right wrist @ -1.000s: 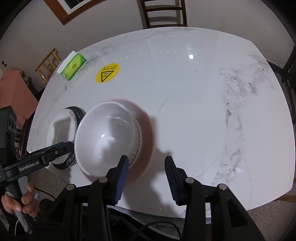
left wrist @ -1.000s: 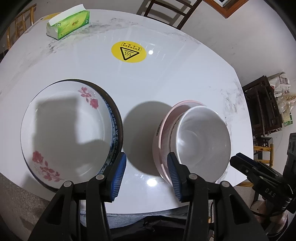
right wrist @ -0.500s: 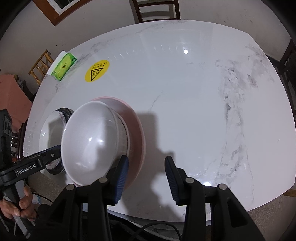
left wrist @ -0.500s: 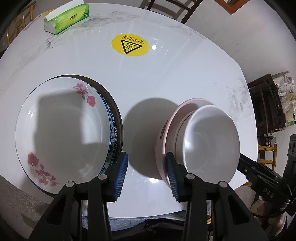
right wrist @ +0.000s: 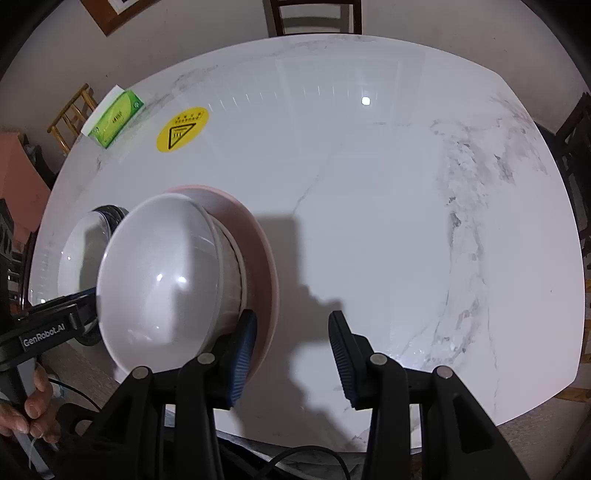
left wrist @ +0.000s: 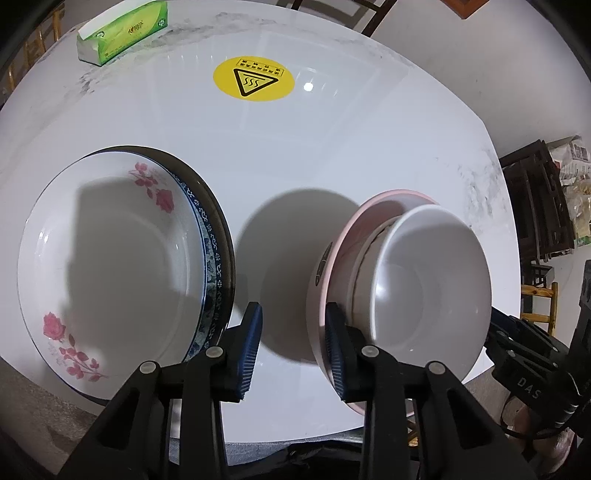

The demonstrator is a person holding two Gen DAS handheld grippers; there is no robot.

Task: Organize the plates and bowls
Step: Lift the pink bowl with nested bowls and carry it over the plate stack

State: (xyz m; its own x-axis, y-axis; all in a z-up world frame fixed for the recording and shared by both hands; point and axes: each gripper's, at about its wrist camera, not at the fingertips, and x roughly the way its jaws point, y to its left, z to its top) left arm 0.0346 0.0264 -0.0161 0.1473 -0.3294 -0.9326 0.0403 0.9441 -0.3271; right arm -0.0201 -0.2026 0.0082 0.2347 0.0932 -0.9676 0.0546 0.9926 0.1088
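Bowls and plates sit in two stacks near your edge of the white marble tabletop (right wrist: pixel 369 221). Nearest you, your left tool (left wrist: pixel 293 343) points steeply down over the bare gap between the stacks; its jaws are closing with nothing between them, only tabletop. Its right pad sits in front of the pink bowl's (left wrist: pixel 343 258) rim, and you cannot tell if it touches. Your right tool (right wrist: pixel 291 350) hangs with its jaws apart and empty; the left pad overlaps the pink rim in its own view, the right pad is over bare marble.

On the right of the left view, the bowl stack has a white bowl (left wrist: pixel 436 288) nested on top of the pink one. To the left, just apart from it, a white plate with red roses (left wrist: pixel 110 258) lies on a blue-patterned plate (left wrist: pixel 212 254) with a dark rim beneath.

Farther back, a round yellow warning sticker (left wrist: pixel 253 78) lies flat on the marble. Beyond it, at the far left edge, is a green tissue pack (left wrist: pixel 123 31). Wooden chairs (right wrist: pixel 314 16) stand past the tabletop.
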